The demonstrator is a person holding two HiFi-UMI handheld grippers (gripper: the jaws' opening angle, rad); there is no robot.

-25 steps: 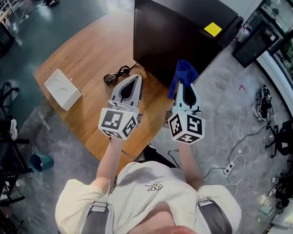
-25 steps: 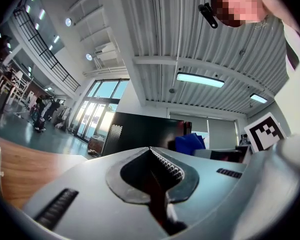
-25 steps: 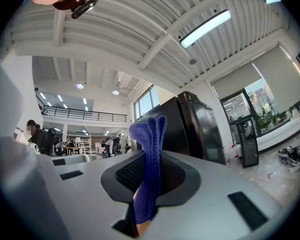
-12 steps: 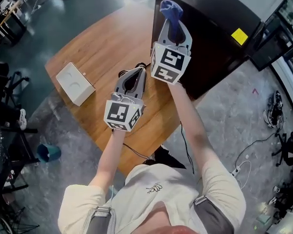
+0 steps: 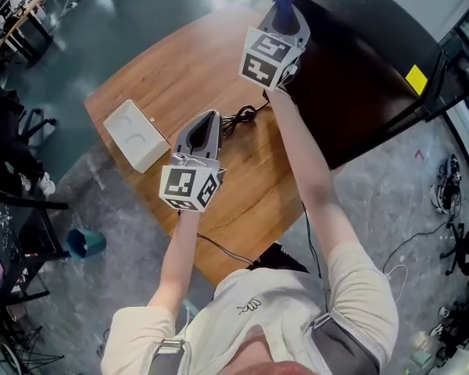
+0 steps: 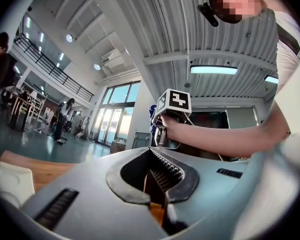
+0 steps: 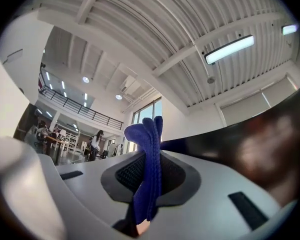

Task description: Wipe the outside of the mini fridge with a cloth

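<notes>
Right gripper view: right tool (image 7: 149, 184) clamped mid-fold on blue cloth (image 7: 145, 134), likely soft, light and floppy, so grip looks fine, at mini fridge (image 5: 359, 69) top edge, desk (image 5: 180, 69) 1 o'clock; left tool (image 5: 205, 123) closed, empty.

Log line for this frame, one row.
right tongs: shut on blue cloth | cloth at mini fridge edge, contact unclear | left tongs: shut, empty, above wooden table

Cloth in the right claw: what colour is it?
Dark blue. The cloth shows best in the right gripper view.
</notes>
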